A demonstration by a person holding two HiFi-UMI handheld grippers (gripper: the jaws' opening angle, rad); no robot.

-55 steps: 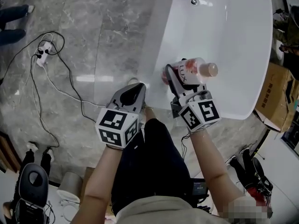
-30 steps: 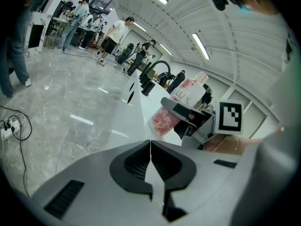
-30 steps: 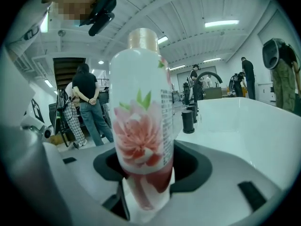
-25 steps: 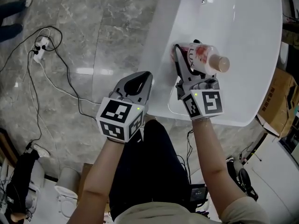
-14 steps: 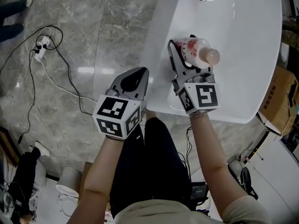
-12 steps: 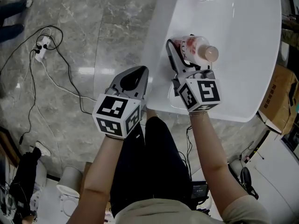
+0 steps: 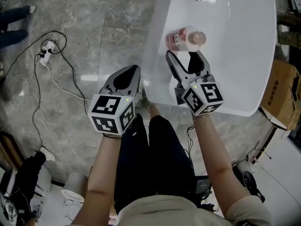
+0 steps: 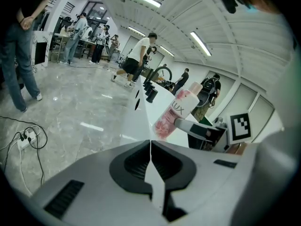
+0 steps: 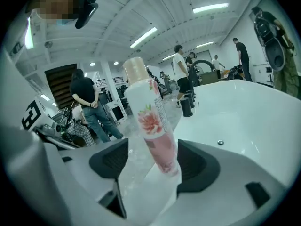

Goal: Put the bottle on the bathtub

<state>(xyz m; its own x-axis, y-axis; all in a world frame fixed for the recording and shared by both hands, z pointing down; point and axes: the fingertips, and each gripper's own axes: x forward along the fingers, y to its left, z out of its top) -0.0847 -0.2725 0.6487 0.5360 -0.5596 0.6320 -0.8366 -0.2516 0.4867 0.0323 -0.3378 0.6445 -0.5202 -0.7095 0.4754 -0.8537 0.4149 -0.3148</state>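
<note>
The person's left arm (image 7: 100,173) and right arm (image 7: 212,149) both reach forward and down. The left gripper (image 7: 133,69) is over the floor (image 7: 84,32) just beside the bathtub (image 7: 244,55). Its jaws are pressed together with nothing in them. The right gripper (image 7: 184,58) is over the tub's edge with its jaws wide apart. Just past them the bottle (image 7: 186,37) stands up on the tub's edge, and neither jaw touches it.
</note>
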